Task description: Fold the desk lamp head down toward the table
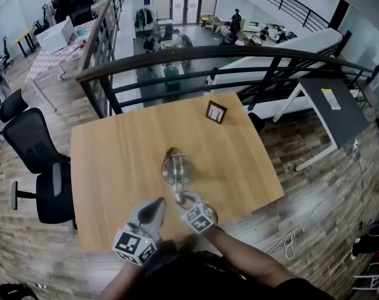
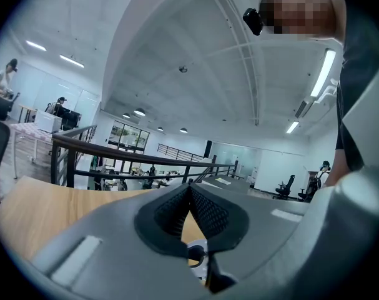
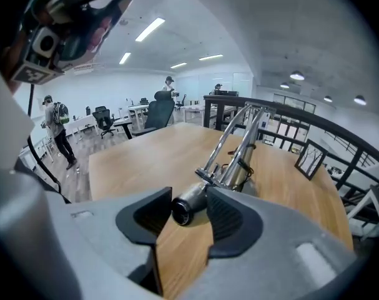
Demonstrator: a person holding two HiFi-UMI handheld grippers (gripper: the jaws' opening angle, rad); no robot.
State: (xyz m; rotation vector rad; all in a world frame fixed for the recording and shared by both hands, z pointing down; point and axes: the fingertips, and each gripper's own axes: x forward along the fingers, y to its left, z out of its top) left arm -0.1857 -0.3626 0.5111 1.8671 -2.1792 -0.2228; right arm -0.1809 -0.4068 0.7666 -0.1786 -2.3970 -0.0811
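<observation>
- Left tongs (image 2: 189, 188): pads together with nothing between them, held near level over the near edge of the surface (image 1: 114, 161).
- Right tongs (image 3: 189, 195): jaws apart around the dark-capped stub (image 3: 188, 210) of the lamp head. The stub touches the right pad and is probably not yet pinched.
- Desk lamp (image 1: 175, 167): it stands mid-surface. It is rigid polished metal, likely slippery, with stiff joints. Grip the stub squarely, since the base may tip.

We are in an open-plan office, on an upper level behind a dark railing (image 1: 239, 55). Rolling office chairs (image 1: 36, 145), desks with monitors (image 1: 77, 8) and people on the floor below (image 1: 236, 20) surround our wooden table (image 1: 114, 167).
</observation>
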